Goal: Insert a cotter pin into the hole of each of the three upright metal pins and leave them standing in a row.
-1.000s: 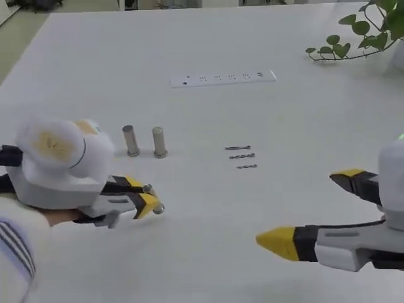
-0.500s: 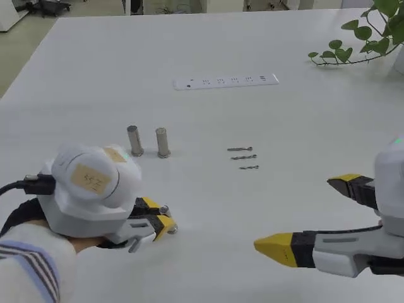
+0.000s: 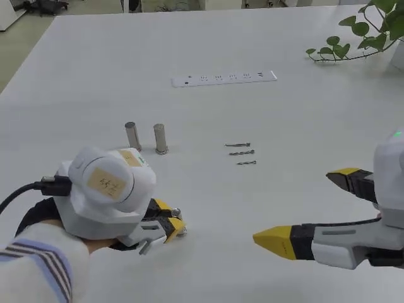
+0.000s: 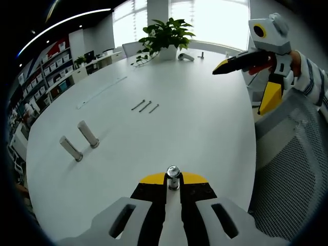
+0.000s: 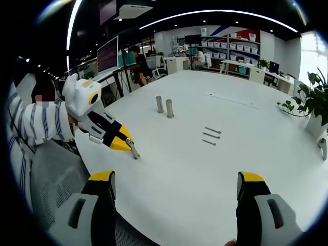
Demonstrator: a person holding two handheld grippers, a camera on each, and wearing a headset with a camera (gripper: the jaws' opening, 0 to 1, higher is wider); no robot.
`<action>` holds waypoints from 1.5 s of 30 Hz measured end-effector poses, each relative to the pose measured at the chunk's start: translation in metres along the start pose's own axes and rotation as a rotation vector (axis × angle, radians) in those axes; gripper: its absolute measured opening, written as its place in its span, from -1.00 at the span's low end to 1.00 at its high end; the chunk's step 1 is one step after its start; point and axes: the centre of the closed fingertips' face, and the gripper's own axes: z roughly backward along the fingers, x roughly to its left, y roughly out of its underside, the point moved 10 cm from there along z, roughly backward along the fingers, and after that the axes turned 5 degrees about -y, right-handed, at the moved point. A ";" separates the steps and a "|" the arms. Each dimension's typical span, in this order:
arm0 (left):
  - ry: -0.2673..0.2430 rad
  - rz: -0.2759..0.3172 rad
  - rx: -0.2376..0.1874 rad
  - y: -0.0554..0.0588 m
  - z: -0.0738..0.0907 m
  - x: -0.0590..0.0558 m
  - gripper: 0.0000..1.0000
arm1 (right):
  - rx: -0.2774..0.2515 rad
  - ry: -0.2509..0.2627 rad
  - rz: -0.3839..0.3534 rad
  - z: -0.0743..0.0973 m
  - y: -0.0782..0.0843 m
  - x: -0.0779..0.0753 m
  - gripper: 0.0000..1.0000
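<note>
Two grey metal pins (image 3: pixel 133 136) (image 3: pixel 160 139) stand upright side by side on the white table; they also appear in the left gripper view (image 4: pixel 71 149) (image 4: pixel 88 134) and the right gripper view (image 5: pixel 159 104) (image 5: pixel 169 108). A third metal pin (image 3: pixel 177 223) (image 4: pixel 173 177) (image 5: pixel 134 150) is clamped in my left gripper (image 3: pixel 173 225), low over the near table. Three small cotter pins (image 3: pixel 240 153) (image 4: pixel 145 106) (image 5: pixel 210 135) lie in a column to the right of the standing pins. My right gripper (image 3: pixel 312 208) hovers at the near right, jaws wide apart and empty.
A white power strip (image 3: pixel 223 79) lies across the far middle of the table. A potted plant's leaves (image 3: pixel 360 35) hang over the far right corner. A grey mesh chair (image 4: pixel 294 169) stands past the near table edge.
My left gripper has carried the held pin rightward and nearer along the table. The right gripper has stayed about where it was.
</note>
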 end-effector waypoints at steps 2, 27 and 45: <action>0.001 0.003 -0.002 -0.002 0.000 0.000 -0.90 | -0.001 0.000 -0.005 0.000 0.001 0.000 0.95; 0.024 -0.083 -0.034 0.006 0.011 -0.004 -0.76 | 0.007 -0.015 0.001 -0.002 0.001 0.002 0.95; 0.028 0.238 -0.237 0.030 0.055 -0.022 0.34 | 0.072 -0.051 0.073 -0.014 -0.012 -0.008 0.93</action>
